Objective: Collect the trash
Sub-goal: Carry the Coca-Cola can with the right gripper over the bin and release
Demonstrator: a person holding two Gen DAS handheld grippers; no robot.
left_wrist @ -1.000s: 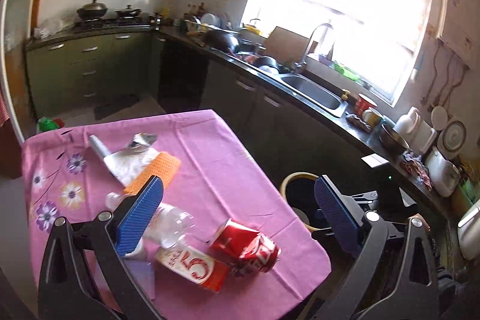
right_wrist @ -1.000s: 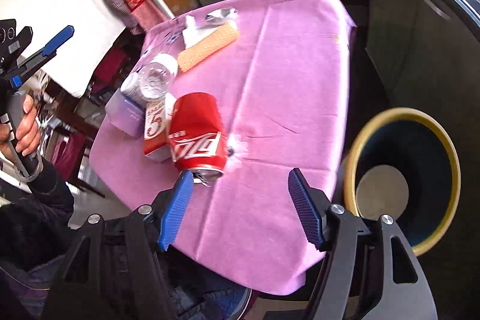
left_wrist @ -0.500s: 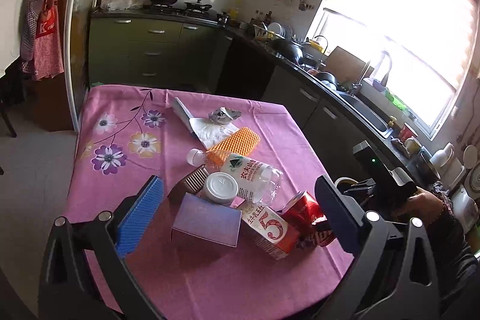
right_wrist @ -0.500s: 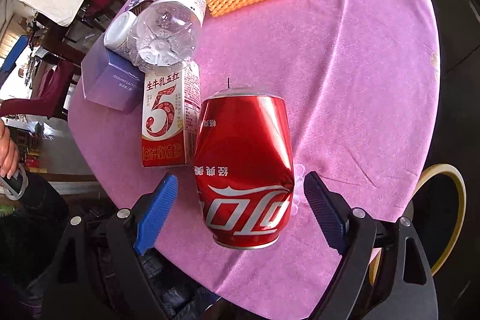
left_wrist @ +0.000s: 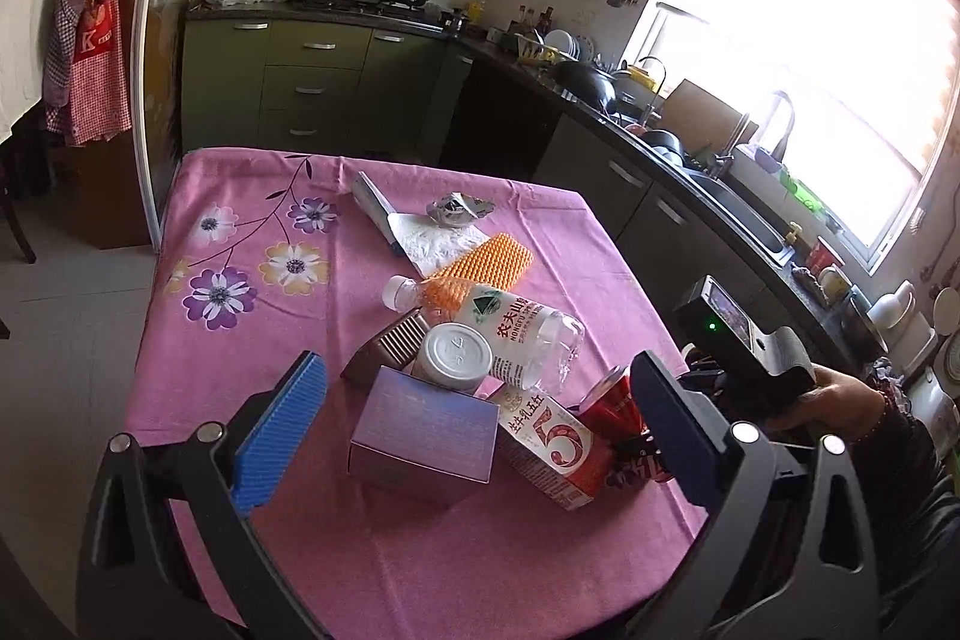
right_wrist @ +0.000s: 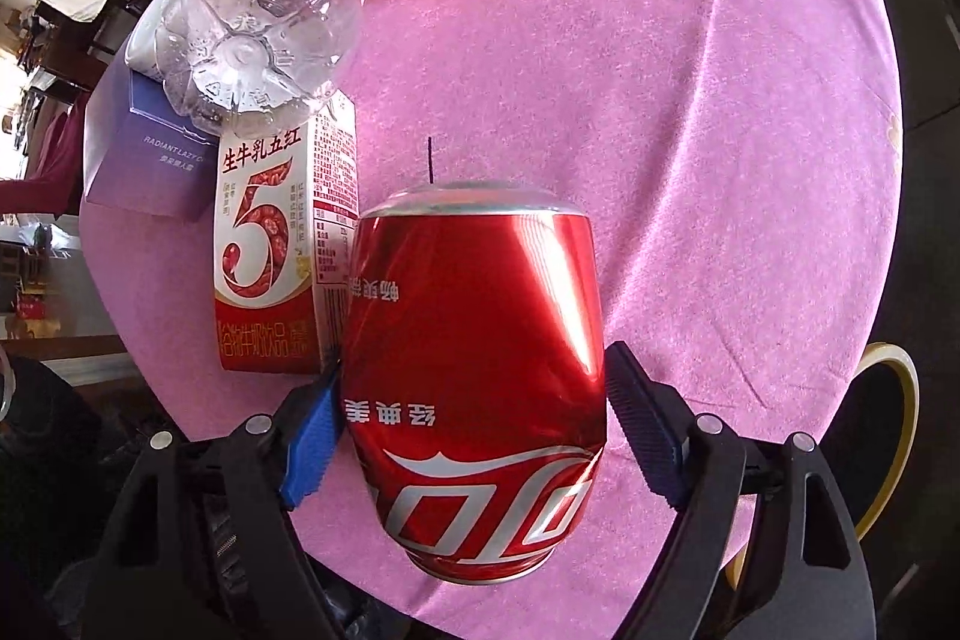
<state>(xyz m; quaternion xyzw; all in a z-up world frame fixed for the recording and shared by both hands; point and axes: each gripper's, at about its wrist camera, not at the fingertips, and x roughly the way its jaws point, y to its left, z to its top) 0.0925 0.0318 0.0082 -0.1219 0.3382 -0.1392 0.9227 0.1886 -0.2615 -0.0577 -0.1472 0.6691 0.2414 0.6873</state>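
Note:
A dented red cola can [right_wrist: 474,358] lies on the pink tablecloth [right_wrist: 690,112] near the table's edge. My right gripper [right_wrist: 474,436] has closed in around it, a blue pad [right_wrist: 312,436] touching each side. The can also shows in the left wrist view [left_wrist: 612,406], partly hidden. Beside it lie a red-and-white milk carton [right_wrist: 270,244], a clear plastic bottle [right_wrist: 264,4] and a purple box [left_wrist: 420,430]. My left gripper [left_wrist: 474,424] is open and empty, held above the near side of the table.
An orange foam net [left_wrist: 486,256], a tissue [left_wrist: 438,238], crumpled foil [left_wrist: 456,211], a brown wrapper [left_wrist: 384,346] and a white-lidded cup [left_wrist: 456,355] lie on the table. A yellow-rimmed bin [right_wrist: 888,436] stands beside the table. Kitchen counters [left_wrist: 660,148] run behind.
My right gripper moved in over the cola can and narrowed its jaws onto it. The left gripper pulled back and swung to view the whole table.

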